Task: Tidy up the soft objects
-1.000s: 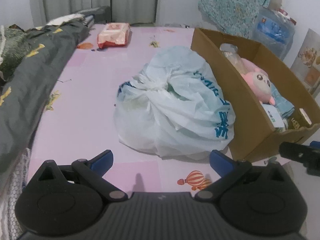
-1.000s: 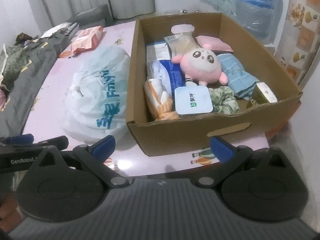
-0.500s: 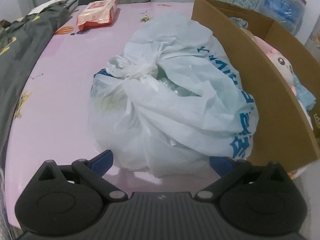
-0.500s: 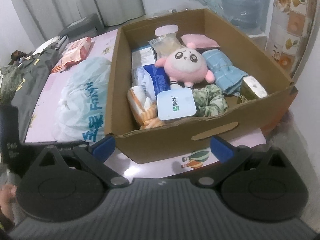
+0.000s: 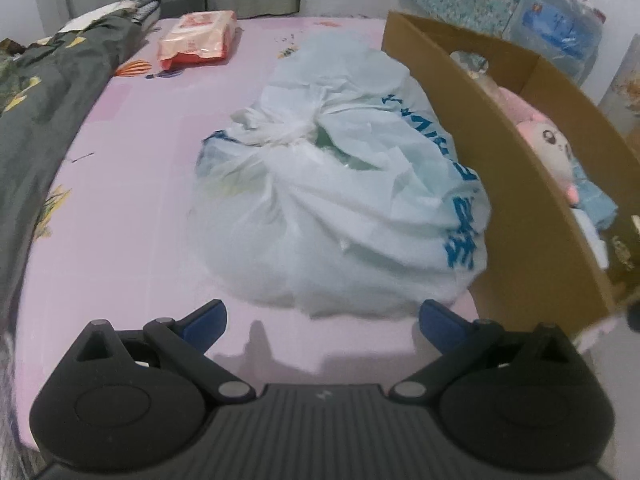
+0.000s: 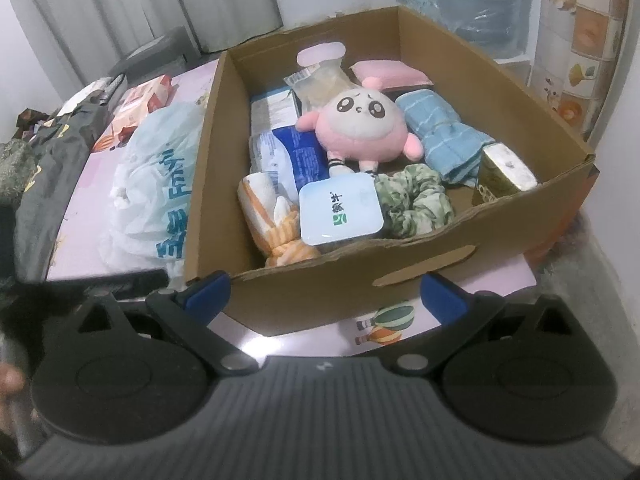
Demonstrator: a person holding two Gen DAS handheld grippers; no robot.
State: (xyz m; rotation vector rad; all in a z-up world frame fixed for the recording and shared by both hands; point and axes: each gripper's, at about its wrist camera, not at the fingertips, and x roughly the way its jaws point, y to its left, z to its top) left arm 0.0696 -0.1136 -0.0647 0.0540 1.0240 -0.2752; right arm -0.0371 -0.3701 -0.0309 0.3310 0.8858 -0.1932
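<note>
A knotted white plastic bag (image 5: 340, 200) with blue print lies on the pink table, against the left wall of a cardboard box (image 5: 512, 184). My left gripper (image 5: 322, 316) stands open just in front of the bag, nothing between its blue fingertips. In the right wrist view the box (image 6: 400, 280) holds a pink plush toy (image 6: 360, 128), a blue towel (image 6: 440, 136), a green scrunchie (image 6: 416, 200), an orange striped cloth (image 6: 272, 216) and some packets. My right gripper (image 6: 324, 296) is open at the box's near wall, empty. The bag (image 6: 152, 184) shows left of the box.
A dark patterned garment (image 5: 44, 112) covers the table's left side. An orange wipes pack (image 5: 196, 40) lies at the far end. A water bottle (image 6: 480, 4) and tiled wall stand behind the box. The table's near edge is close under both grippers.
The left gripper first closed in on the bag, then drew back a little. The right gripper rose and moved closer to the box, looking more steeply into it.
</note>
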